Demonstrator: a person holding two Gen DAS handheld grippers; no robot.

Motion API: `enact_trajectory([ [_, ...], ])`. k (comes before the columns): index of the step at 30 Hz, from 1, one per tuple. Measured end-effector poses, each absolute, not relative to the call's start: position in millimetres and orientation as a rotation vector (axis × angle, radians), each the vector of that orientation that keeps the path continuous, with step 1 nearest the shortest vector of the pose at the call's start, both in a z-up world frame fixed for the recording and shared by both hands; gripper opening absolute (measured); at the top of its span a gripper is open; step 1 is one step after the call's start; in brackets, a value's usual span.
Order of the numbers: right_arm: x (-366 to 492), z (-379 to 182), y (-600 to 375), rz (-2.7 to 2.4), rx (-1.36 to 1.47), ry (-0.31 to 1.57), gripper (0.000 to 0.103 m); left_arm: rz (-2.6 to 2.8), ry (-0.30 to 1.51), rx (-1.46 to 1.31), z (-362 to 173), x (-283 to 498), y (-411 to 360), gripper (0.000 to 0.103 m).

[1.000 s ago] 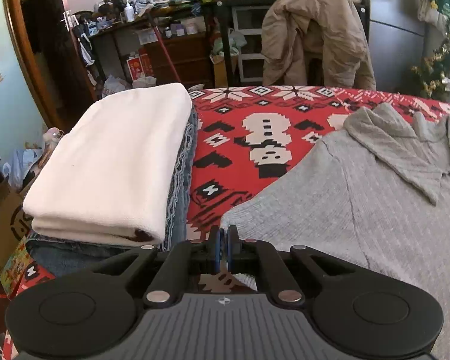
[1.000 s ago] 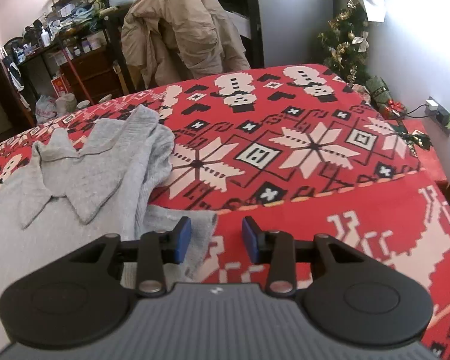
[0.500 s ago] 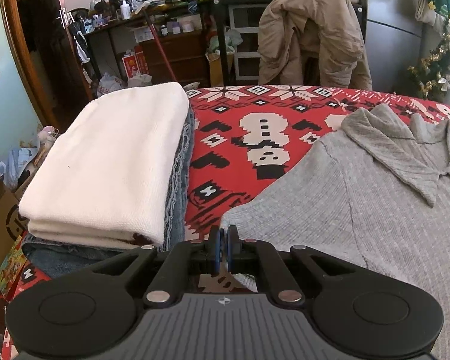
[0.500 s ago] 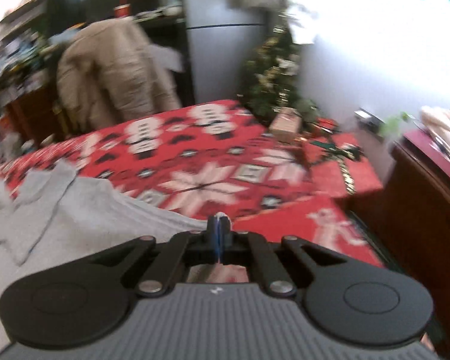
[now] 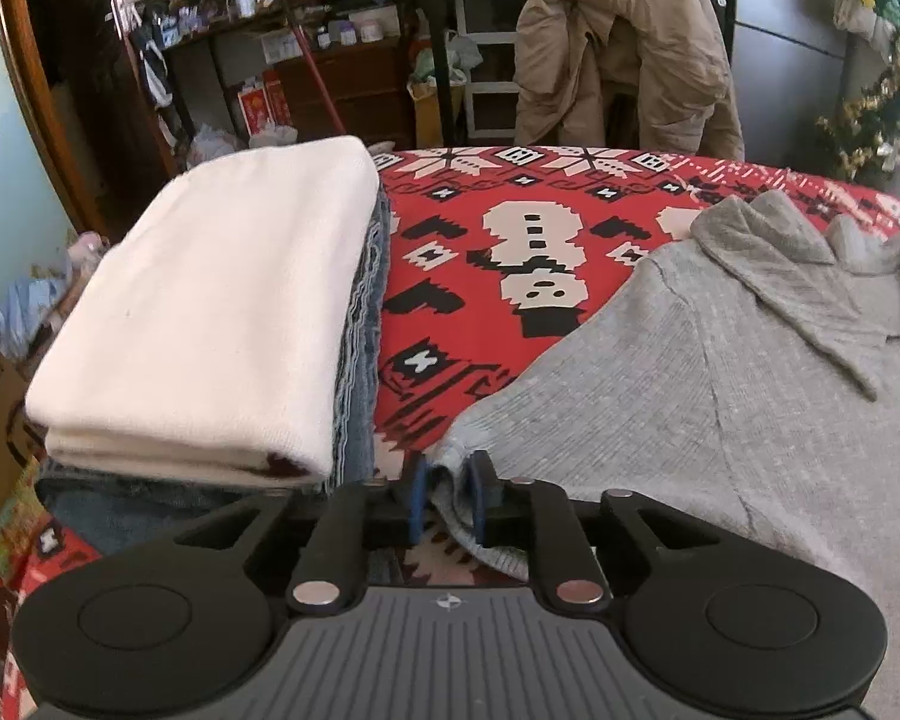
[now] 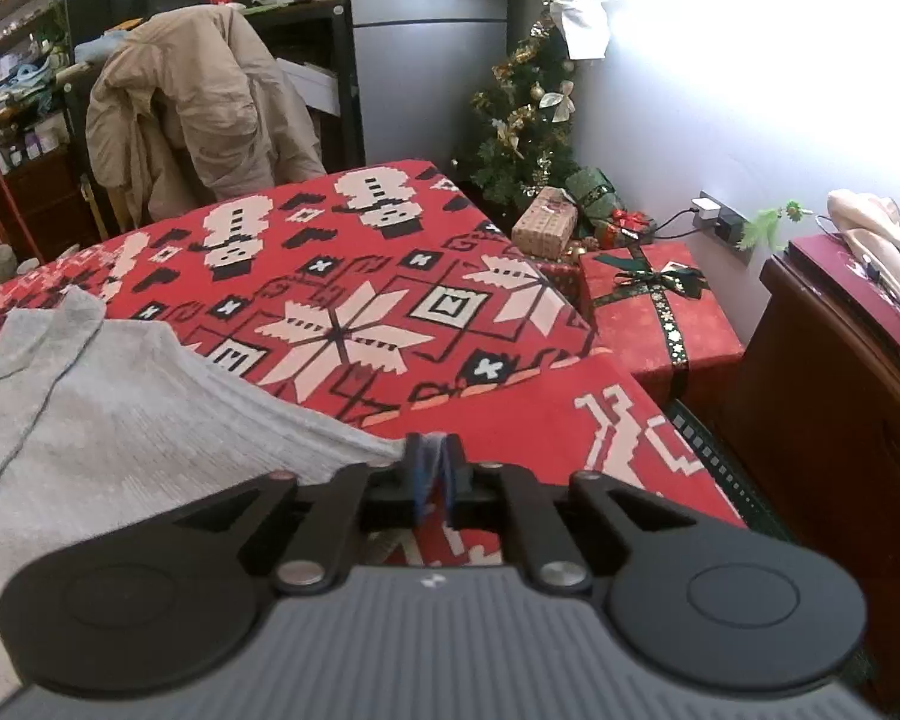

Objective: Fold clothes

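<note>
Grey sweater (image 5: 720,396) cloth sits between both opening tongs, left (image 5: 448,498) and right (image 6: 433,483).

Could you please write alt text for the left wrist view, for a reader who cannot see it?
The left gripper has the cuff of a grey sweater between its opening jaws; the sweater lies spread on a red patterned blanket. To the left sits a stack of folded clothes, white on top of blue denim, and a tan jacket hangs over a chair behind.
</note>
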State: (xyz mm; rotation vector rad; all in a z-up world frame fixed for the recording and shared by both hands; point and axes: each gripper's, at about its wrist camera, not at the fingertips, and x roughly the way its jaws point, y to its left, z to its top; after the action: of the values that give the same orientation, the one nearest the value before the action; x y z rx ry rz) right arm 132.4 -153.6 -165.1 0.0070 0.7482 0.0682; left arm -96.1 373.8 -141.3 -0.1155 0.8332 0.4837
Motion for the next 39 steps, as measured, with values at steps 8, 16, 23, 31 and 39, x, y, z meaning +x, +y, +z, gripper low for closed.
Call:
enact_trajectory([
  [8,93,-138,-166,0.083,0.029,0.697,0.027,0.367,0.793,-0.181,-126,-128,348,0.018],
  [16,39,-128,-156,0.155,0.027,0.709,0.030,0.262,0.799,-0.308,-147,-130,312,0.016],
  [23,15,-124,-159,0.161,0.043,0.719,0.031,0.314,0.763,-0.251,-146,-127,303,0.003],
  [31,11,-125,-164,0.155,0.062,0.738,0.031,0.236,0.755,0.093,-143,-144,256,0.003],
  [39,12,-128,-156,0.172,0.061,0.752,0.033,0.262,0.784,0.077,-143,-149,267,0.011],
])
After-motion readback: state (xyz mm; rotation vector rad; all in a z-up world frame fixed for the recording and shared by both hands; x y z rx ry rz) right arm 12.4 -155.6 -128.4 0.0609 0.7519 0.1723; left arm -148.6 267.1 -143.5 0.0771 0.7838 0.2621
